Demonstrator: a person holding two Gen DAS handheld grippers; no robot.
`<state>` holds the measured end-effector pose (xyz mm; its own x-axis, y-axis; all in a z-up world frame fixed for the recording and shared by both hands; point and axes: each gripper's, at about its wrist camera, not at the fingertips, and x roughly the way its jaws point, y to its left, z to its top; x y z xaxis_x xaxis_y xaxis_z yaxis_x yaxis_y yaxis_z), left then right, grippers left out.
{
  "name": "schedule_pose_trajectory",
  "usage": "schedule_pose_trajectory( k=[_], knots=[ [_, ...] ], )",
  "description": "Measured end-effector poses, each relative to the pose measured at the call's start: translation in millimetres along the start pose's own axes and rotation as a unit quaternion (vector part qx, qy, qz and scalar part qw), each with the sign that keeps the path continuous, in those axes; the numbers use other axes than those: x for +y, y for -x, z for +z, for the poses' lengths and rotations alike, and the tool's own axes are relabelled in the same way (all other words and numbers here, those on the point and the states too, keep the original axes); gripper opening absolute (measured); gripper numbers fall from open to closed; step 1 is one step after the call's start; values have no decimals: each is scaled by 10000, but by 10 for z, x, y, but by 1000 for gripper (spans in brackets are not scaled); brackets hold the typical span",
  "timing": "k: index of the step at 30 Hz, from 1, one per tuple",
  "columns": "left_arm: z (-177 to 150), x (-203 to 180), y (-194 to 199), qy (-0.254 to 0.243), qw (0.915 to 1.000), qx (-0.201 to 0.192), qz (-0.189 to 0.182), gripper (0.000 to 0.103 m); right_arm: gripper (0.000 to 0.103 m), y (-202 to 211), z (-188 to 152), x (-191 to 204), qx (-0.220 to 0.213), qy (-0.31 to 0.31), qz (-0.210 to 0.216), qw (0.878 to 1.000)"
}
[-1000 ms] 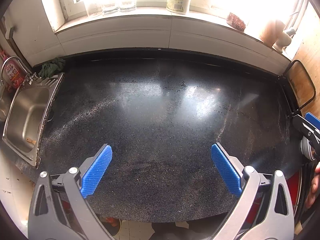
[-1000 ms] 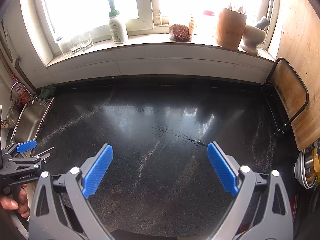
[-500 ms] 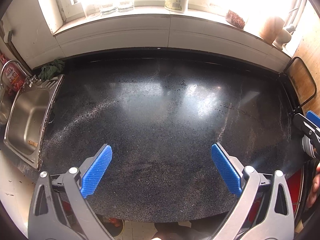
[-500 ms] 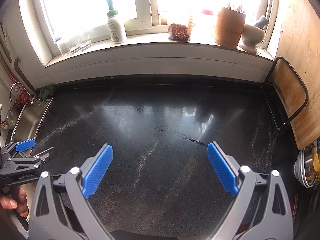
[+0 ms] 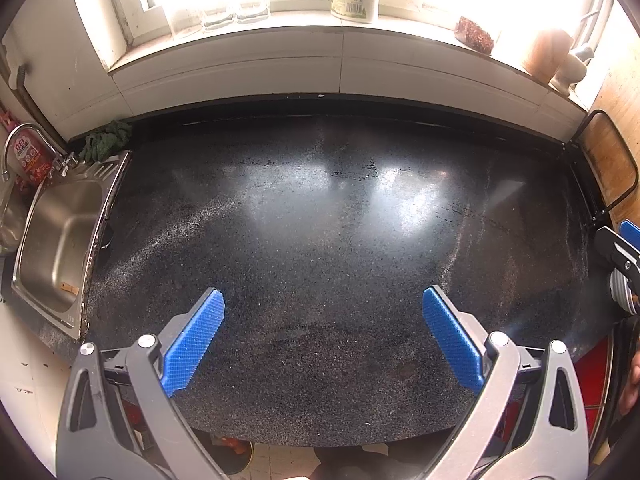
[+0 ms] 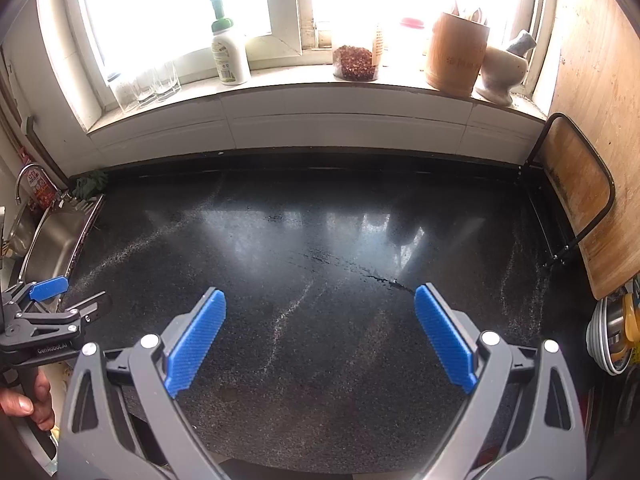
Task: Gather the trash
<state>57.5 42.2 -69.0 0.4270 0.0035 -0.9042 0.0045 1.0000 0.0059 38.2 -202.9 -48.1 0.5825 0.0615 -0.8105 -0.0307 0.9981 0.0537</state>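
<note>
Across the middle of both views spreads the black speckled stone counter (image 5: 320, 240), bare of any obvious trash. At lower centre the left tool (image 5: 323, 334) has its blue pads spread wide and holds nothing; the right tool (image 6: 320, 330) is equally wide and empty. One candidate scrap, a small tan piece (image 5: 70, 289), lies inside the steel sink (image 5: 44, 216) at the left edge; what it is cannot be told. A sound approach, I judge, is to sweep the left tool towards the sink, pads apart, descending straight over the scrap before closing.
</note>
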Motion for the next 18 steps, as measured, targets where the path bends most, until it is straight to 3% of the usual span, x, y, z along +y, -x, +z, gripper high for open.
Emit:
schedule_pose_trajectory(
  k=[9,18],
  knots=[
    [6,-39,46,-109,9997,-209,55,97,93,-4,-1,-12,-3,-33,-44,10000],
    [29,-3,6,-25,9999,-111,84,97,93,-30,6,-39,14,-63,-34,10000]
  ],
)
